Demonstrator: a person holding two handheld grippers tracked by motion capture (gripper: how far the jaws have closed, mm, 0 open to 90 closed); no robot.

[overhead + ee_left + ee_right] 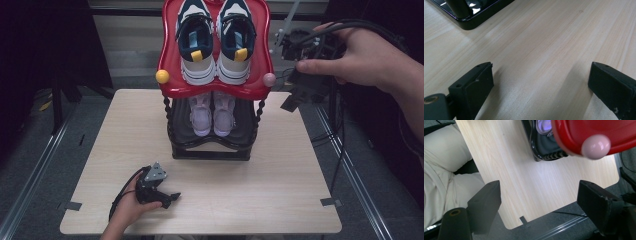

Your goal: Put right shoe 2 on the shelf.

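A two-tier shoe rack stands at the back middle of the wooden table (280,165). Its red top tray (167,60) carries a pair of navy and white sneakers (196,42). A pair of pale lilac shoes (212,115) sits on the black lower shelf (210,147). My left gripper (170,198) rests on the table at the front left, open, with bare wood between its jaws (540,85). My right gripper (292,97) hangs in the air just right of the tray, pointing down. It is open (539,205) and holds nothing. The tray's pink knob (596,146) is close in front of it.
A yellow knob (162,76) and a pink knob (269,79) stick out at the tray's front corners. The rack's black base (474,15) lies ahead of the left gripper. Cables trail at the right past the table edge. The person's light trousers (441,170) are below the table's near edge.
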